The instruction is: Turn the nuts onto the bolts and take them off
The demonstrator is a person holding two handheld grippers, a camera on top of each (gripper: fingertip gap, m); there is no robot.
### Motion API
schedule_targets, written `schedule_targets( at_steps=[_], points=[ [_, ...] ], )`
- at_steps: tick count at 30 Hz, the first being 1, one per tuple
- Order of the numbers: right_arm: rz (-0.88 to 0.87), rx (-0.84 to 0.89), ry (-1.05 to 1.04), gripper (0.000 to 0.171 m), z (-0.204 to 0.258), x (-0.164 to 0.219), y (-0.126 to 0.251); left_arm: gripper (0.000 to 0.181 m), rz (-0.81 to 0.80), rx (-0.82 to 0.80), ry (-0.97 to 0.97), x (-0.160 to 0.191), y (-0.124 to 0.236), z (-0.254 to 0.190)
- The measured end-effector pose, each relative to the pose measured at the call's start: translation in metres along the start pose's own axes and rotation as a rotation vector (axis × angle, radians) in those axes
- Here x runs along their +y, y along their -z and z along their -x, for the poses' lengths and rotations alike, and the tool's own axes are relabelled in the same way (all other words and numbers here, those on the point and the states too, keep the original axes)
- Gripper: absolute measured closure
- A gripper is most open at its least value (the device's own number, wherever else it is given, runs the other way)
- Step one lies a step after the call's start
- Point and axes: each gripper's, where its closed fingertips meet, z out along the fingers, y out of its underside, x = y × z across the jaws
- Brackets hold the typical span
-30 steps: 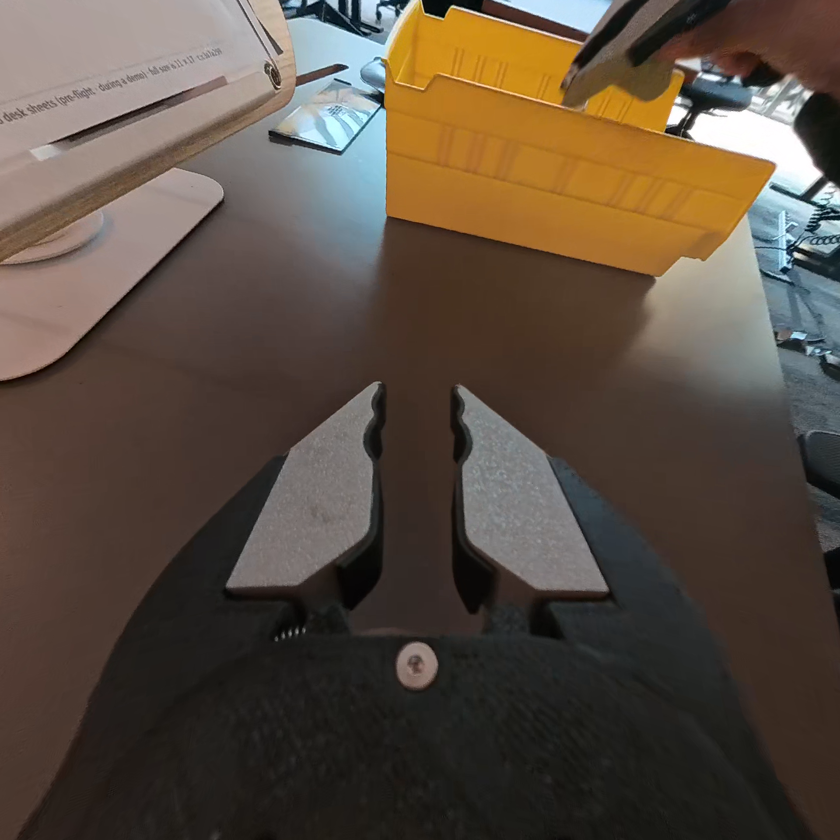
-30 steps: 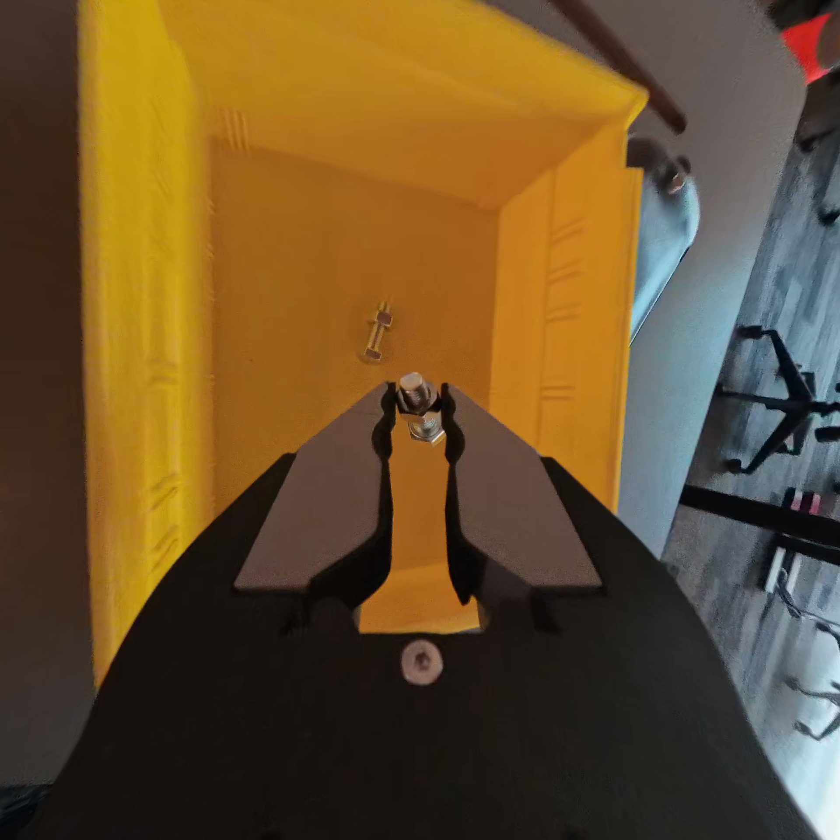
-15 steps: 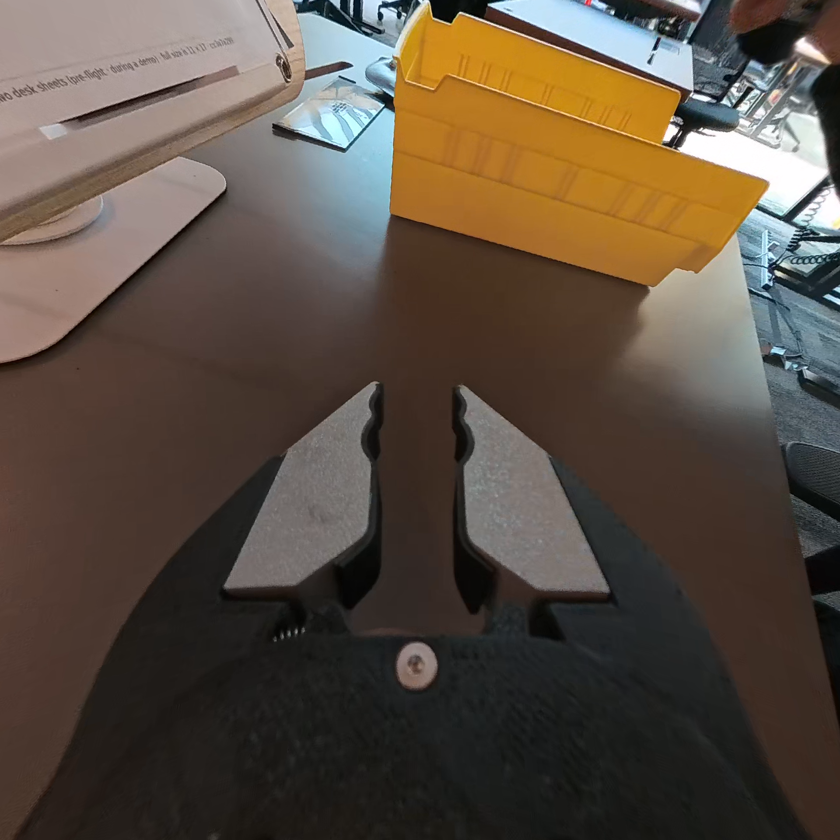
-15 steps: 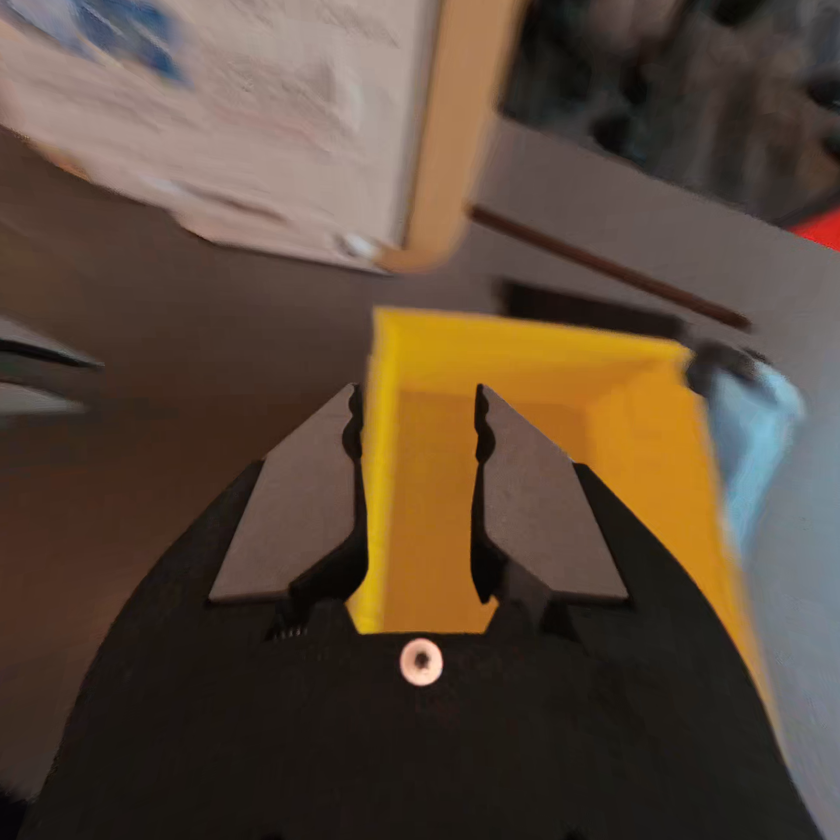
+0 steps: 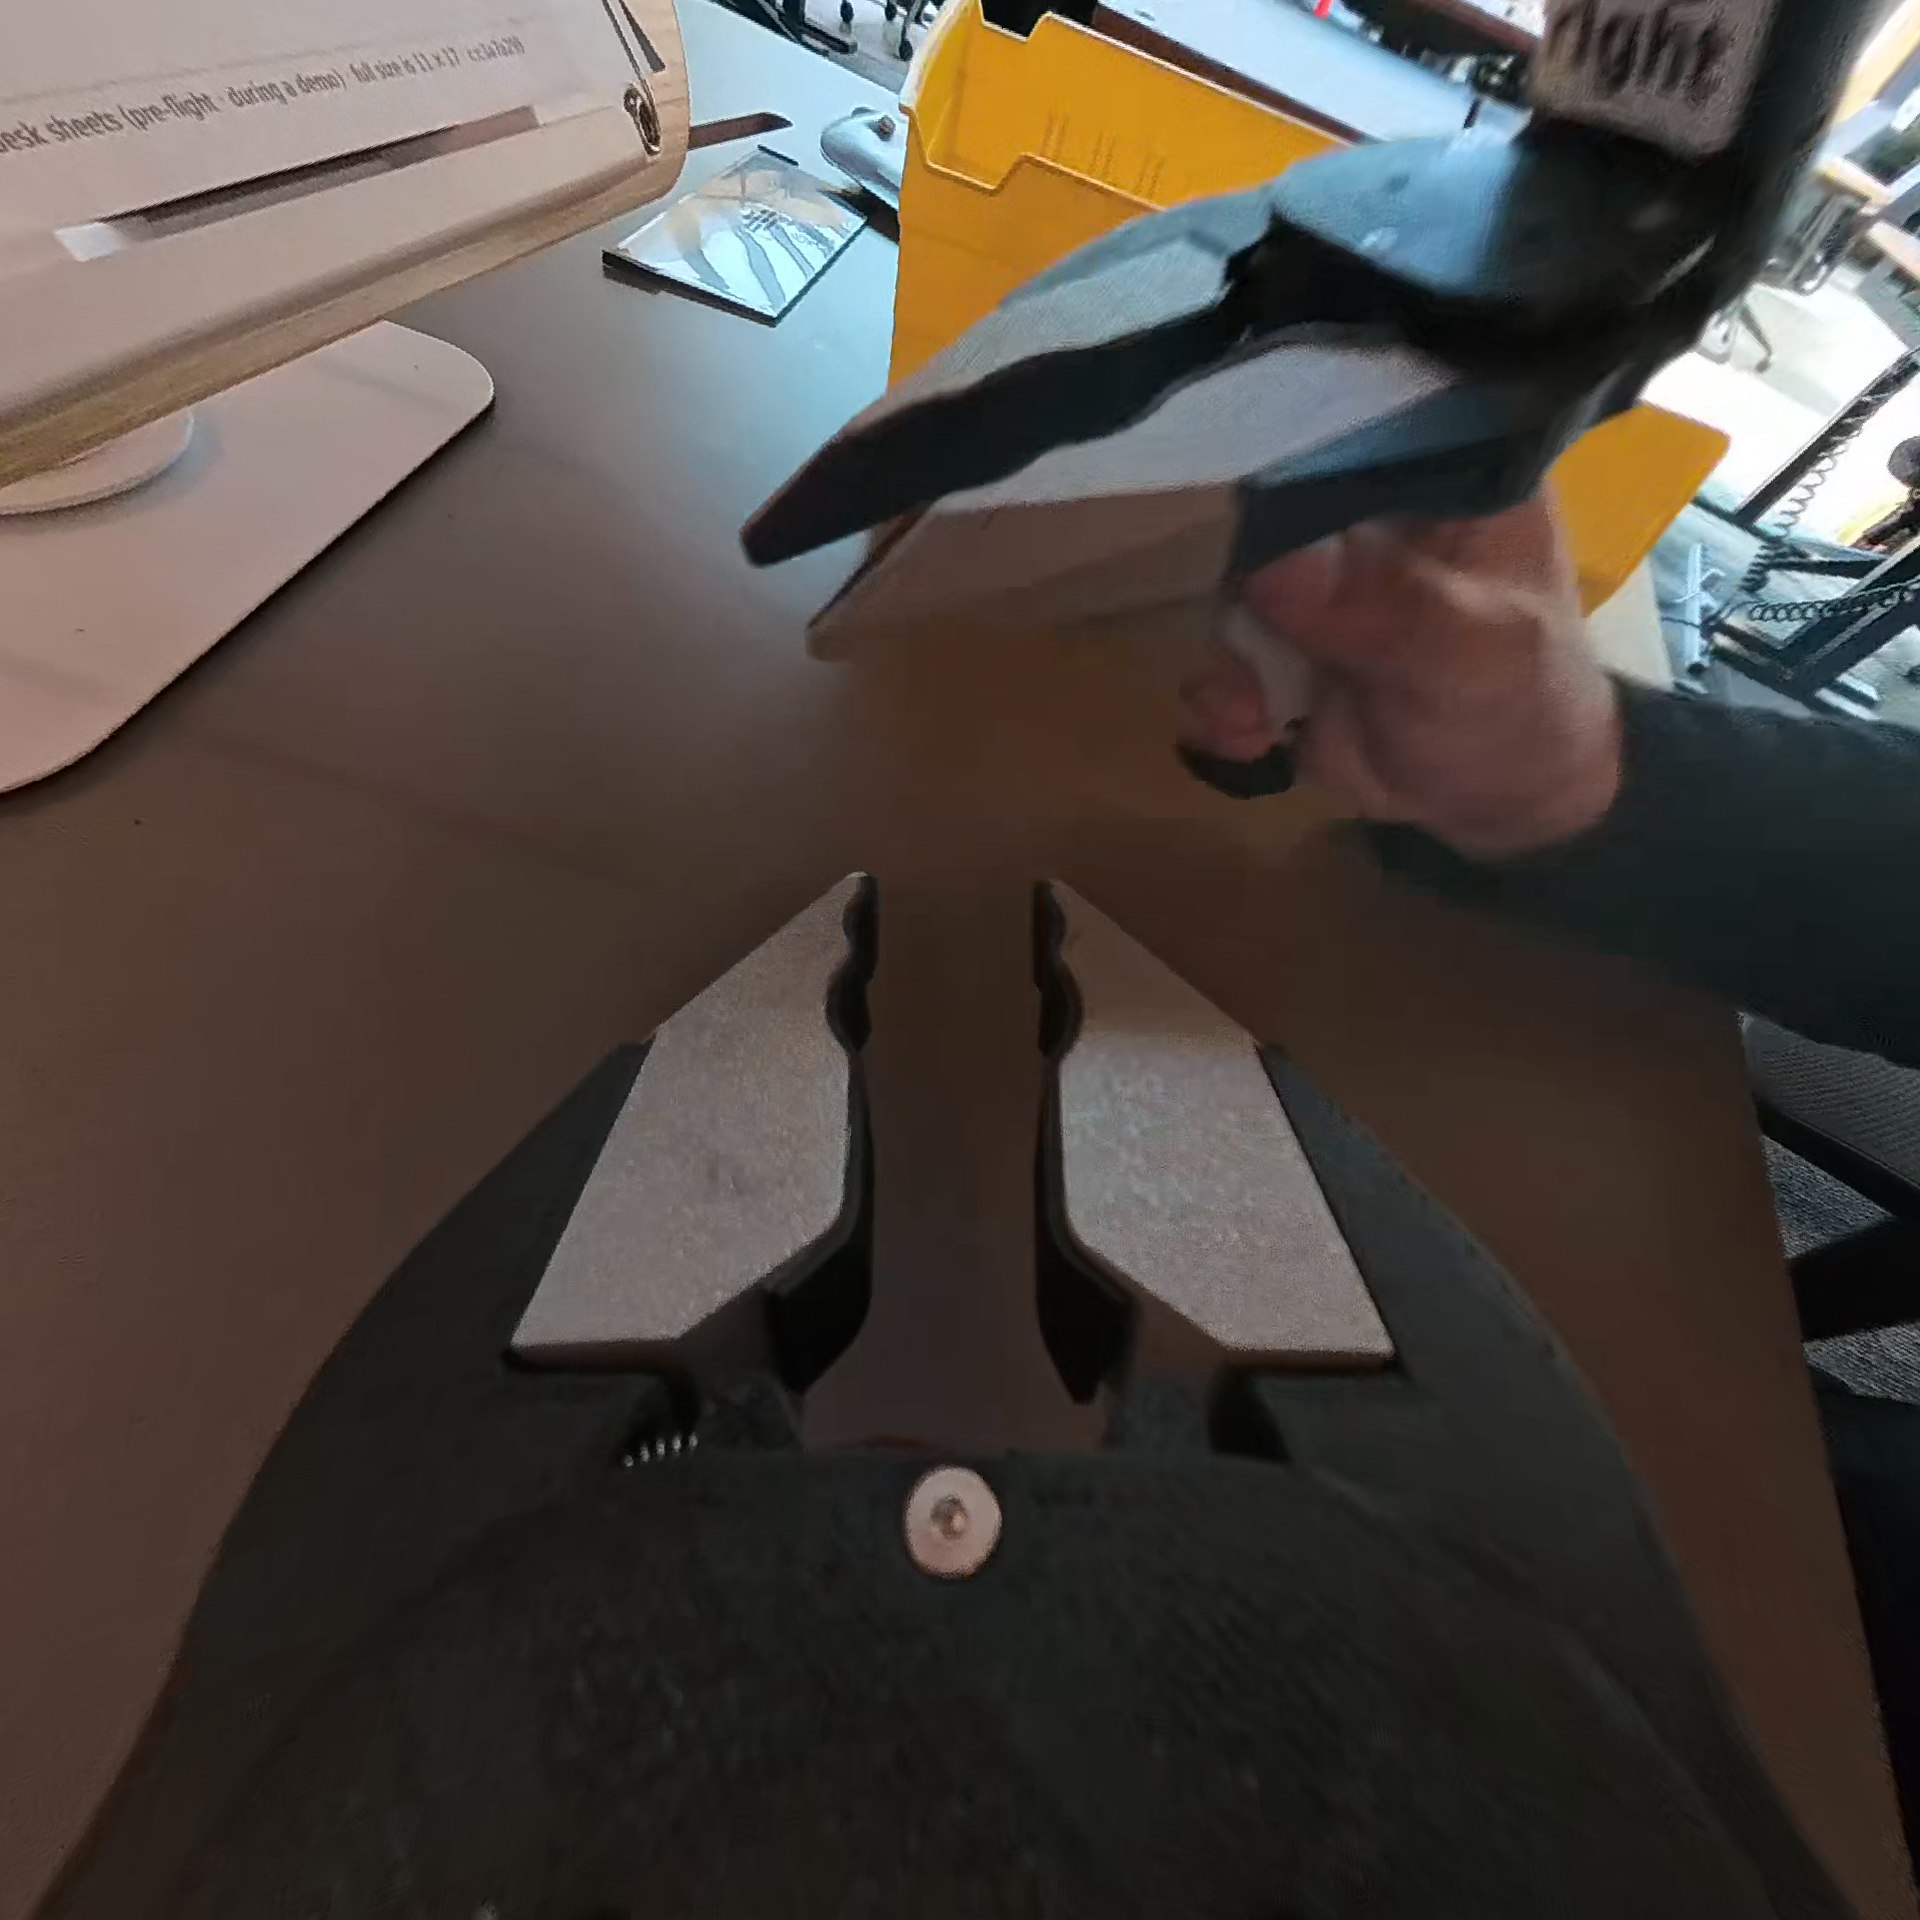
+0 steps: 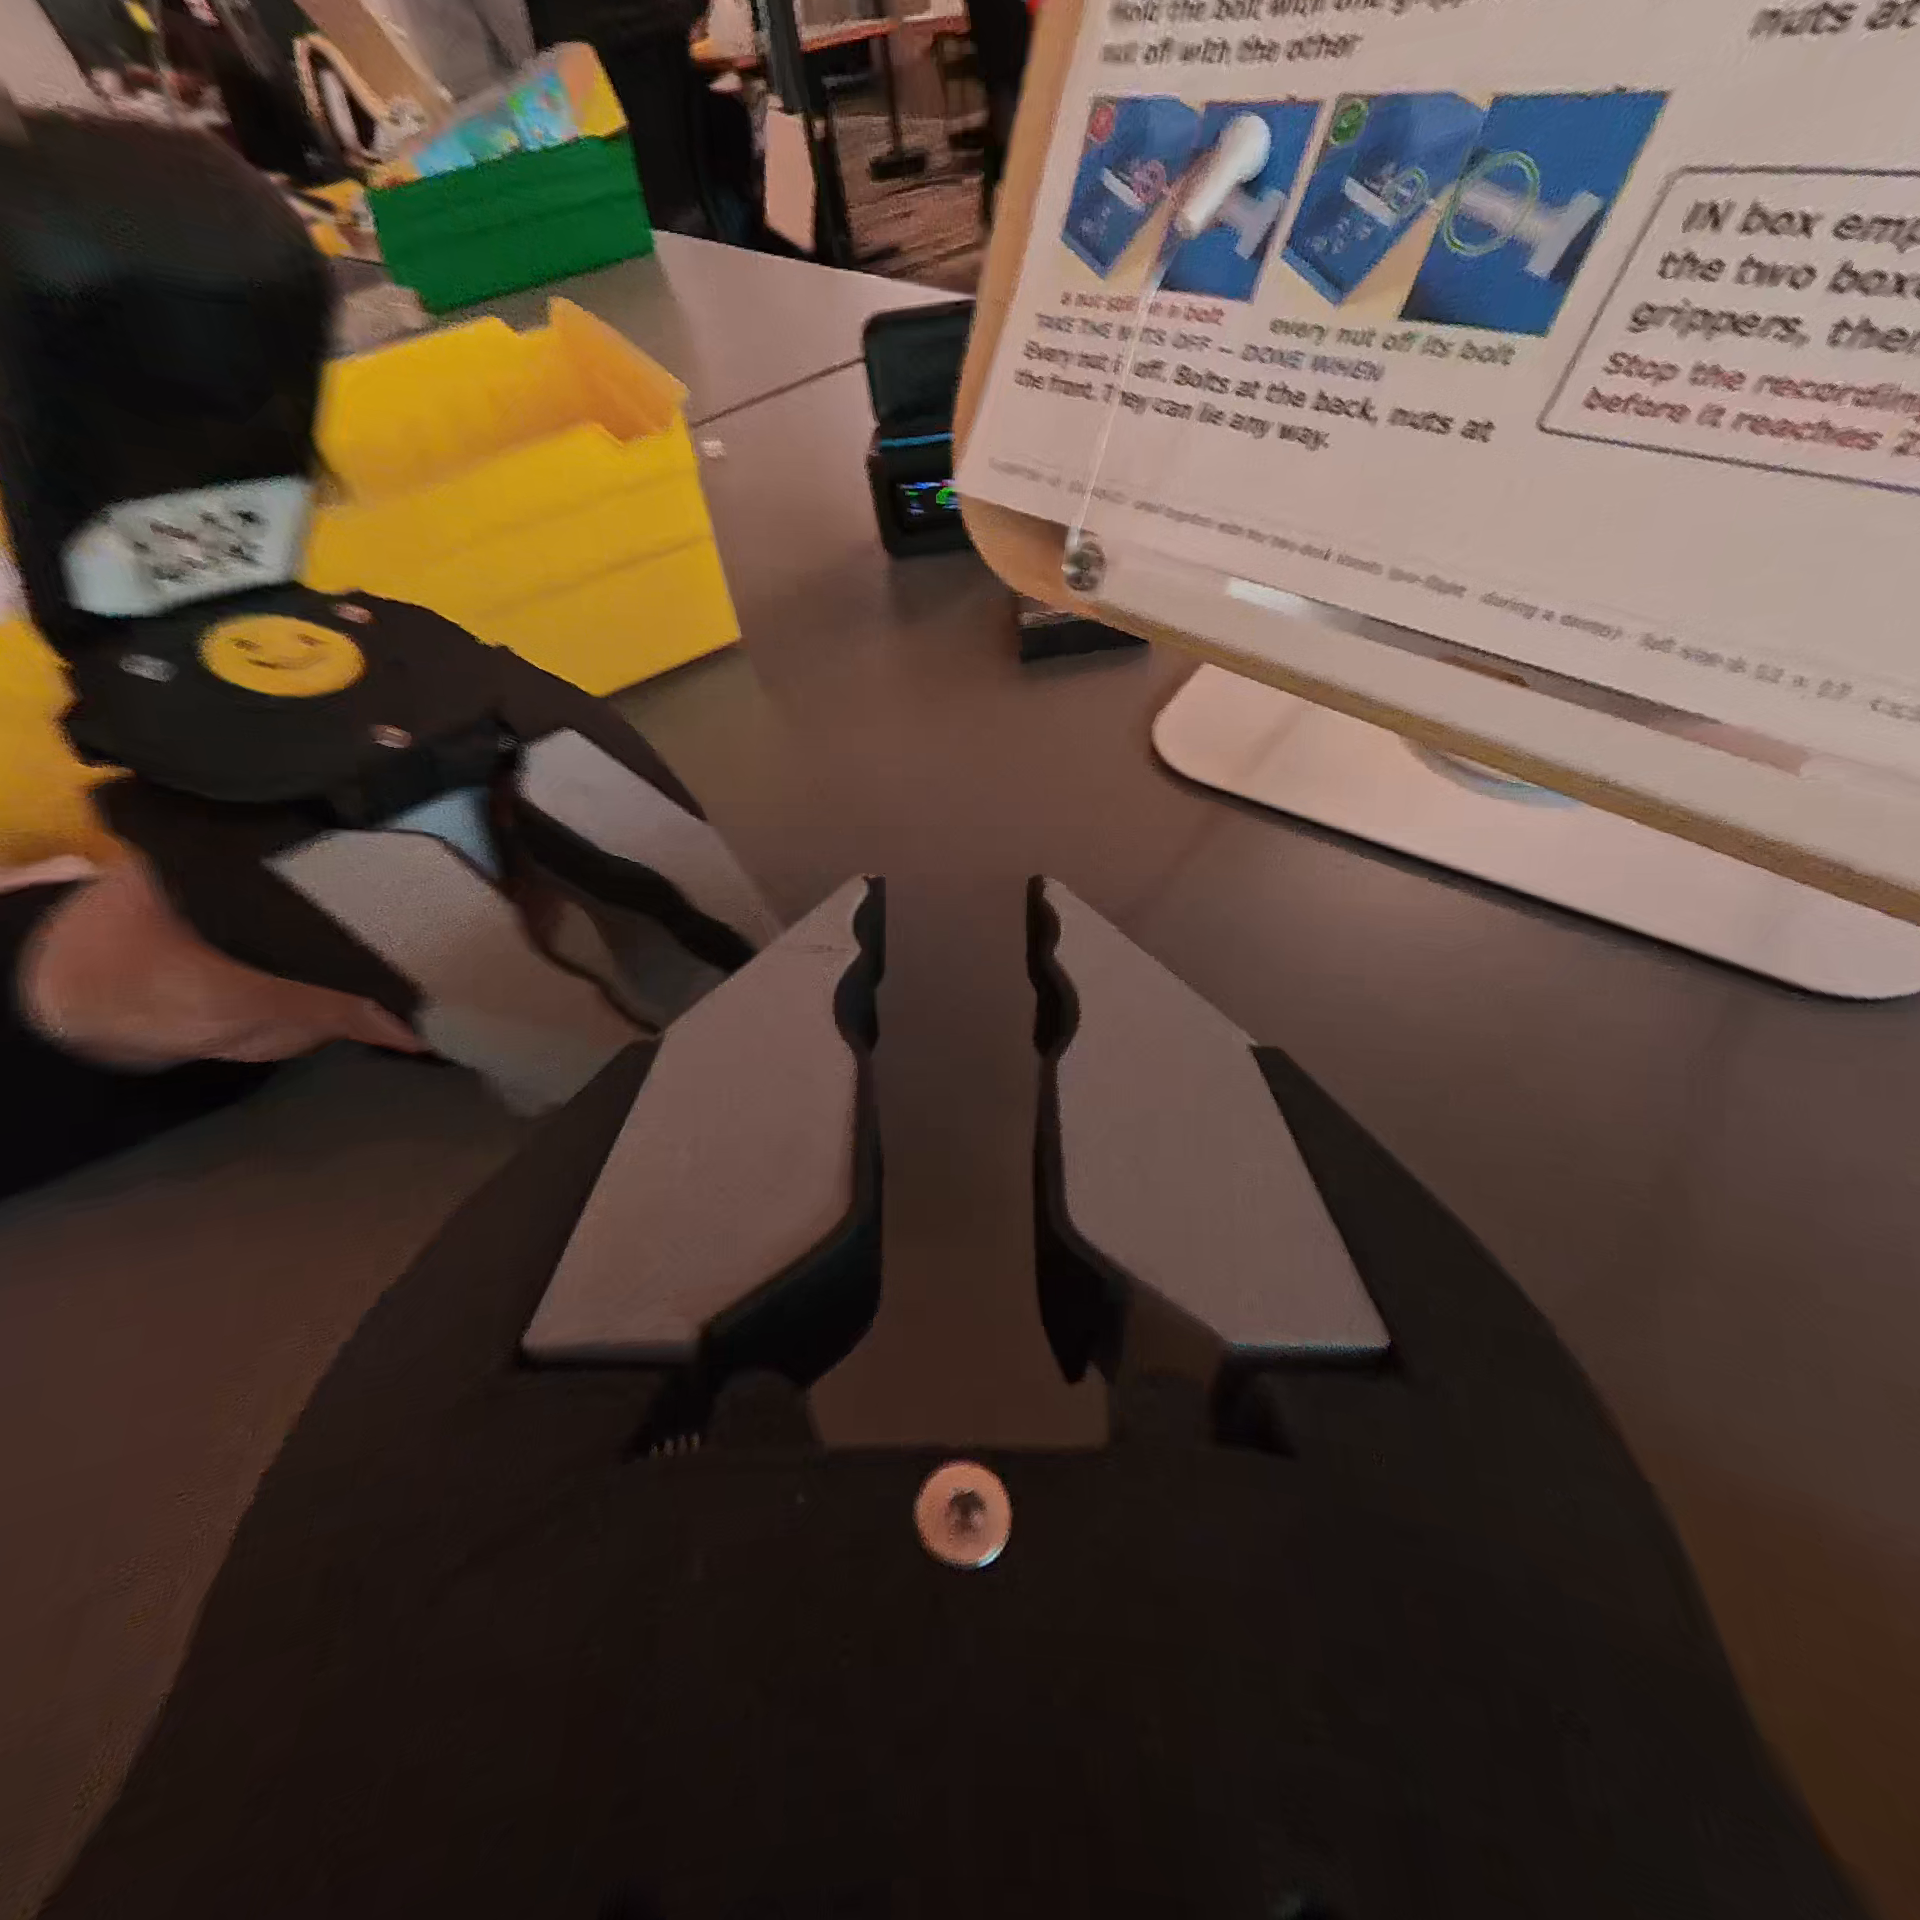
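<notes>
Two claws: both in view, both hovering above the bench, neither gripping anything.
Left claw (image 5: pixel 954 914): fingers parted, gap bare; only dark bench surface shows between them.
Right claw (image 6: pixel 956 914): fingers parted, nothing held; in the left wrist view it is seen from the side, blurred, held by a hand (image 5: pixel 1434 675) with a dark sleeve.
Bench (image 5: pixel 416 831): dark brown, matte, smooth; bare in front of both claws.
Nuts and bolts: none visible in either view; whether any lie inside the bin cannot be told from these angles.
Yellow bin (image 5: pixel 997 239): open-topped plastic, standing on the bench beyond the right claw, partly hidden by it.
Instruction board (image 6: pixel 1455 312): wood-edged panel with a printed sheet, tilted on a white stand whose base (image 5: pixel 260 499) rests on the bench.
Small dark device (image 6: pixel 914 436): upright on the bench beside the board, a lit screen on its lower part.
Glossy card (image 5: pixel 748 234): lying flat between the board and the bin.
Room: a green bin (image 6: pixel 509 218) on a grey table farther back; chair bases, cables and carpeted floor past the bench edge.
</notes>
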Motion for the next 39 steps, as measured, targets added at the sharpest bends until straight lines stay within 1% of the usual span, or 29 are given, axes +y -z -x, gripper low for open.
schedule_targets(
  at_steps=[1, 3, 6, 8, 11, 13, 15, 19, 22, 25, 32, 35, 37, 38, 39],
  points=[
    [-0.001, 0.023, -0.001, 0.148, -0.005, 0.005, -0.005, 0.153, -0.003, 0.001, 0.001, 0.0, 0.0, 0.0],
    [0.026, -0.01, -0.015, 0.139, -0.003, 0.01, -0.009, 0.154, -0.007, 0.003, 0.007, -0.001, 0.001, 0.0],
    [0.045, 0.046, 0.04, 0.14, -0.014, 0.018, -0.007, 0.154, -0.01, 0.006, 0.014, -0.001, 0.001, 0.001],
    [0.053, 0.038, 0.038, 0.141, -0.017, 0.02, -0.006, 0.154, -0.011, 0.001, 0.01, -0.001, 0.001, 0.001],
    [0.009, -0.011, -0.031, 0.143, -0.016, 0.018, -0.006, 0.154, -0.007, -0.009, 0.002, 0.0, 0.001, 0.001],
    [0.009, -0.058, -0.099, 0.143, -0.014, 0.021, -0.008, 0.154, -0.005, -0.01, -0.001, 0.0, 0.001, 0.001],
    [0.013, -0.074, -0.122, 0.142, -0.014, 0.022, -0.007, 0.154, -0.007, -0.01, 0.003, 0.0, 0.001, 0.001],
    [0.048, 0.039, -0.023, 0.143, -0.029, 0.024, -0.002, 0.154, -0.011, -0.013, -0.002, -0.001, 0.001, 0.001],
    [0.084, 0.111, 0.018, 0.139, -0.036, 0.031, 0.001, 0.155, -0.019, -0.03, -0.022, -0.001, 0.002, 0.001],
    [0.089, 0.121, -0.002, 0.127, -0.037, 0.035, 0.002, 0.155, -0.019, -0.041, -0.037, -0.001, 0.002, 0.0],
    [0.014, 0.17, -0.049, 0.109, -0.046, 0.027, 0.011, 0.157, -0.066, -0.055, -0.021, -0.007, 0.007, 0.004],
    [0.065, 0.197, -0.111, 0.093, -0.054, 0.035, 0.009, 0.157, -0.077, -0.055, -0.014, -0.008, 0.008, 0.005],
    [0.101, 0.204, -0.145, 0.092, -0.057, 0.041, 0.008, 0.157, -0.077, -0.057, -0.019, -0.008, 0.008, 0.004],
    [0.105, 0.203, -0.148, 0.095, -0.057, 0.042, 0.008, 0.157, -0.075, -0.058, -0.025, -0.008, 0.008, 0.004],
    [0.107, 0.197, -0.143, 0.101, -0.056, 0.042, 0.007, 0.157, -0.071, -0.058, -0.03, -0.007, 0.008, 0.004]
  ],
)
